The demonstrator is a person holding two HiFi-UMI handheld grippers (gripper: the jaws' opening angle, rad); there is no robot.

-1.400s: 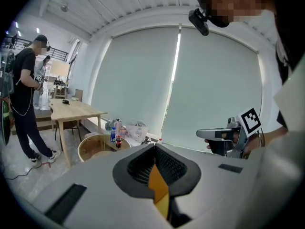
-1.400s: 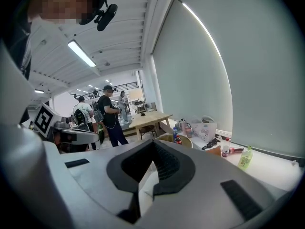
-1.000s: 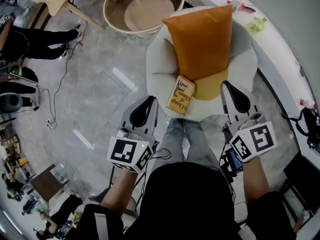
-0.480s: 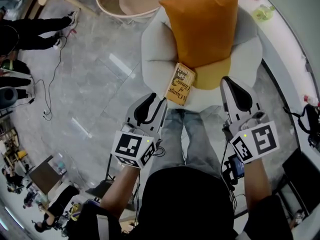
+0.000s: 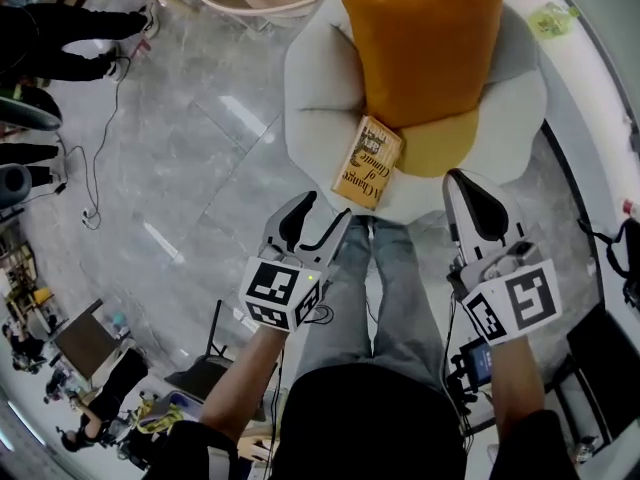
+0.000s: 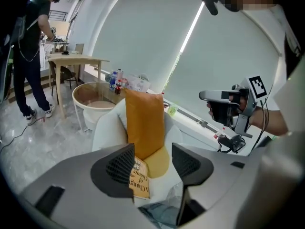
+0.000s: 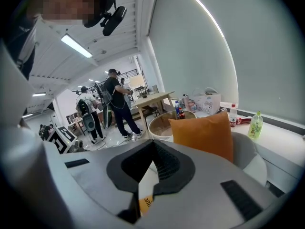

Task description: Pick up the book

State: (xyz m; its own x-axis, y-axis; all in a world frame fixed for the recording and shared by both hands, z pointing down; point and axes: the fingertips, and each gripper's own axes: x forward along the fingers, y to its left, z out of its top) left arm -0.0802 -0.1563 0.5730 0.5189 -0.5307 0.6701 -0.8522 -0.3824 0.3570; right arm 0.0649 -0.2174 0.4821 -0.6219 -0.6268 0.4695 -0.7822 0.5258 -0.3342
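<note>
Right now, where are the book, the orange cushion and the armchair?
book (image 5: 366,162), head view, middle of its cover.
orange cushion (image 5: 425,38), head view, centre of its front.
armchair (image 5: 318,83), head view, its pale padded side.

pale armchair (image 5: 320,78), orange cushion (image 5: 420,38), book (image 5: 367,163)

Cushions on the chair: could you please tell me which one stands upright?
The orange cushion, propped against the chair; the yellow one lies flat on its seat.
</note>
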